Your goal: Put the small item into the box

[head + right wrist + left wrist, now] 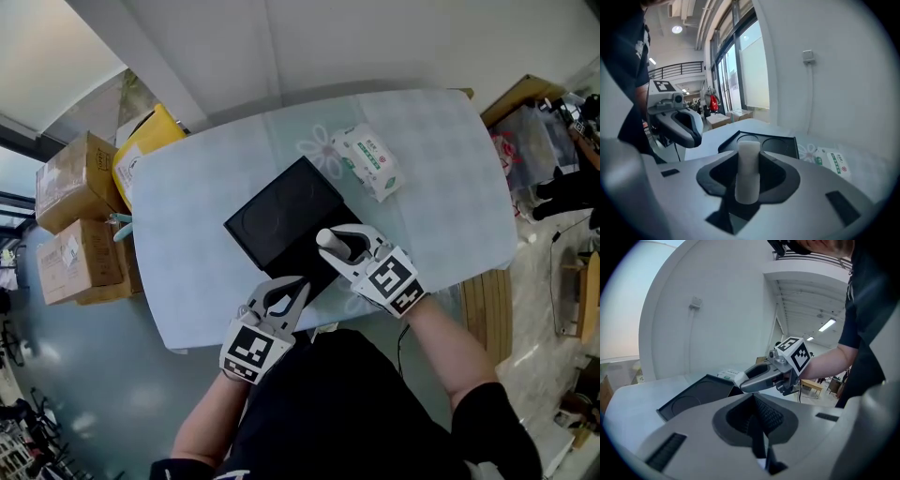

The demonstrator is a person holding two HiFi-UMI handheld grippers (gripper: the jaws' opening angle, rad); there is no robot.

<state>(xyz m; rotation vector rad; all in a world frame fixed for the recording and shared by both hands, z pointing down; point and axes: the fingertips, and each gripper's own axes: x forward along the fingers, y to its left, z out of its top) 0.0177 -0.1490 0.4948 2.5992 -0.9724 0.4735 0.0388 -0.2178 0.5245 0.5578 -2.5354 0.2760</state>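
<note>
A small white cylinder (326,238) is clamped upright between the jaws of my right gripper (339,246), which hovers over the near right edge of the open black box (281,220). In the right gripper view the cylinder (749,161) fills the gap of the right gripper (748,190), and the box (765,142) with two round recesses lies just beyond. My left gripper (296,283) sits at the box's near corner, shut and empty. In the left gripper view its jaws (758,425) meet, with the box (691,398) ahead and the right gripper (761,377) above it.
A green-and-white tissue packet (367,161) lies on the pale table (187,244) behind the box. Cardboard boxes (77,178) and a yellow bag (148,139) stand off the table's left end. A wooden bench (483,302) is at the right.
</note>
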